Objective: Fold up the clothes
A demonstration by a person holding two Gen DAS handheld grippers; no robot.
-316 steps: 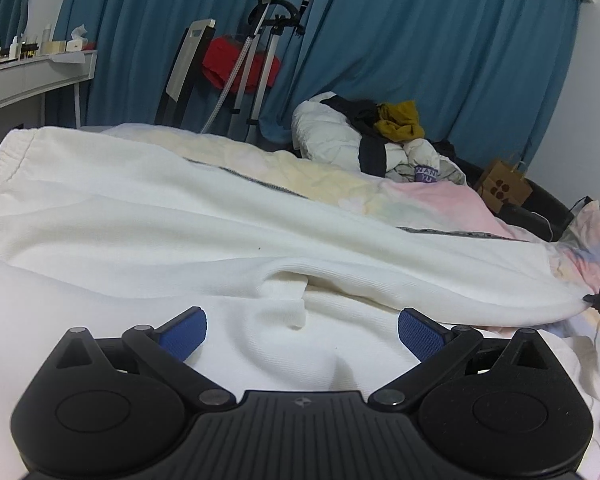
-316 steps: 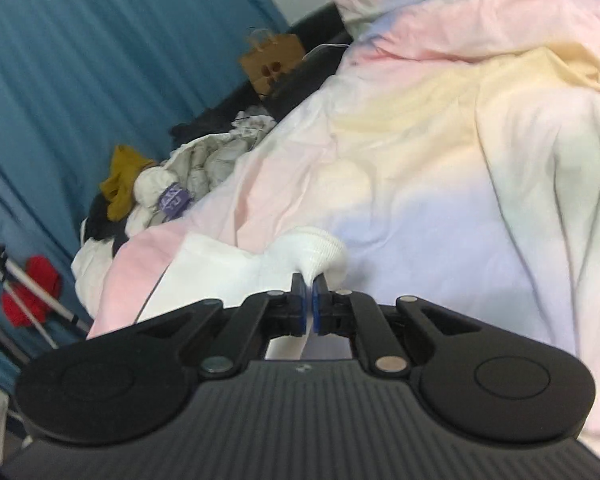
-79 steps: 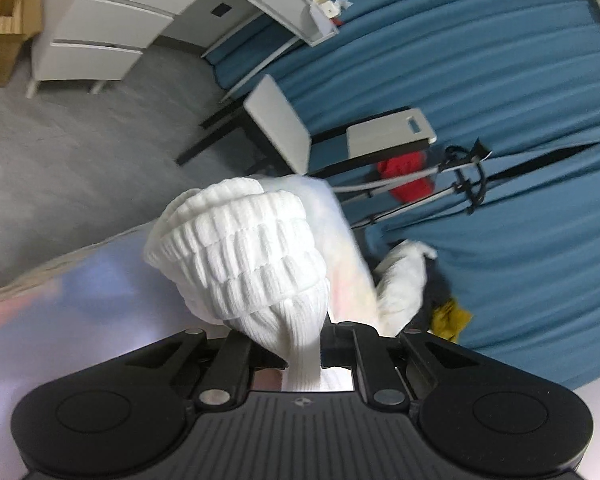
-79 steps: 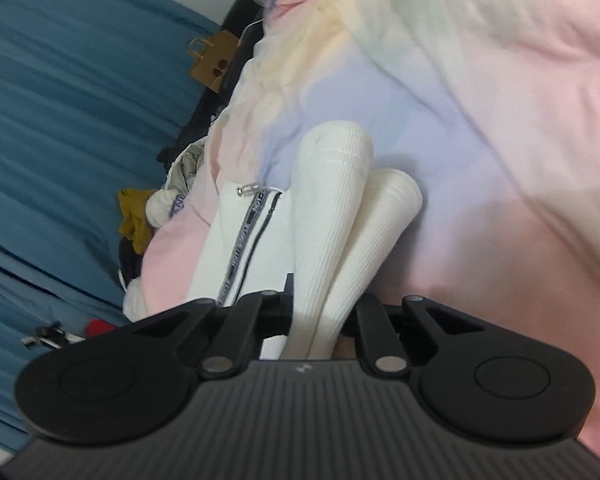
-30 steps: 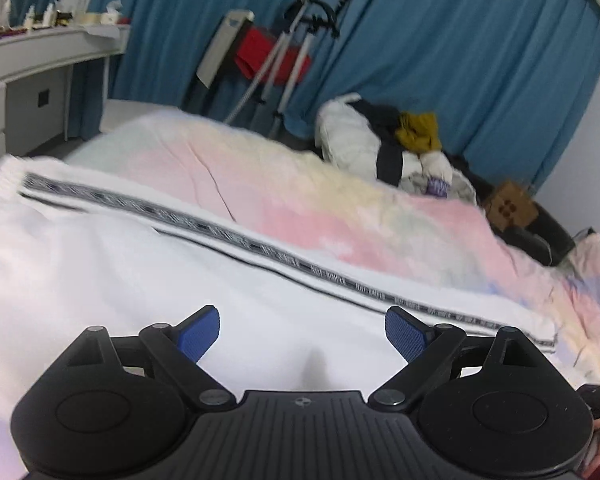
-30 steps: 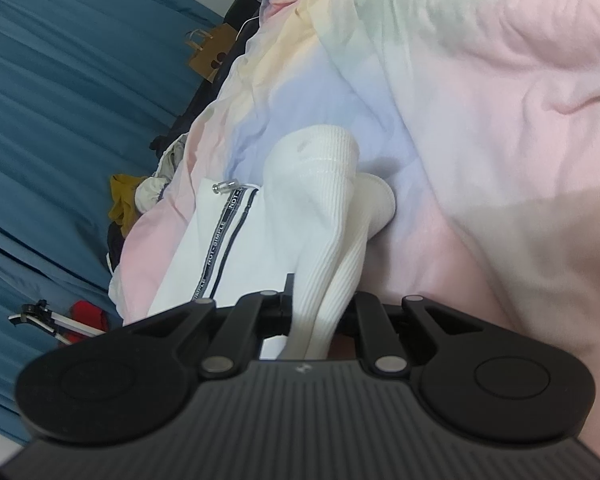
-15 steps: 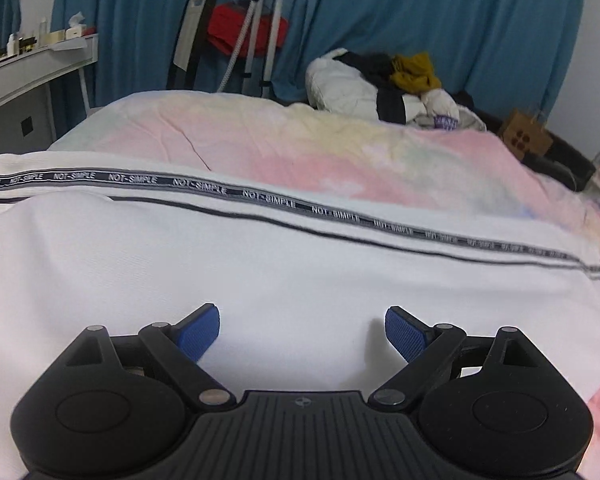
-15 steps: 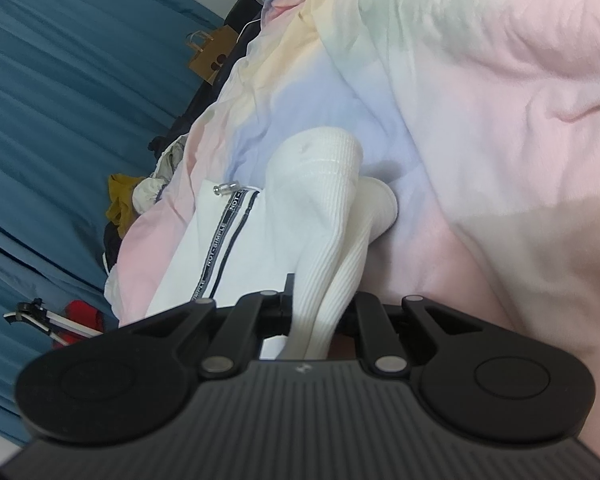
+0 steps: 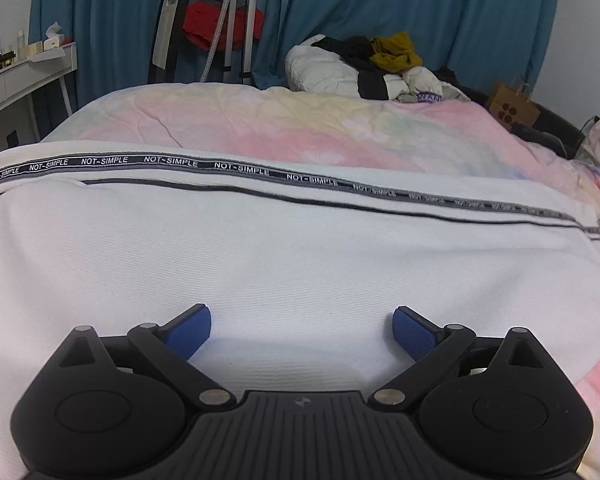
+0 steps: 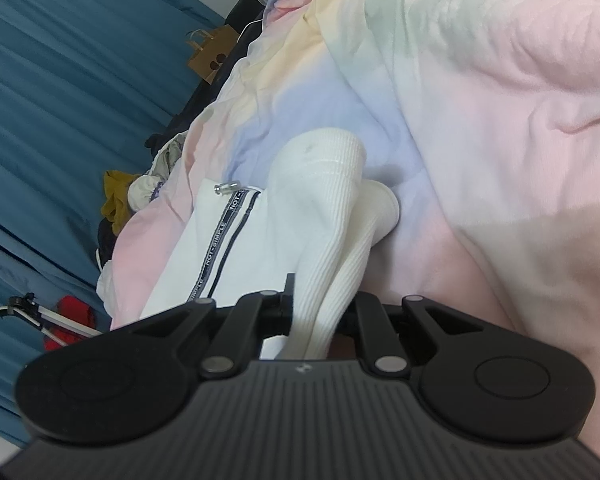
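My left tool hovers spread and empty over the white trousers lying flat on the bed, while my right tool pinches both ribbed cuffs; risk: the doubled cuffs slipping out unevenly, skewing the fold.

Ribbed cuffs hiding gripper pads.

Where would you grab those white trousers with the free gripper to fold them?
Probably the near edge of the white trousers, low from the front. The cloth lies flat and smooth, so the open left gripper needs an edge. The right gripper holds the cuffs.
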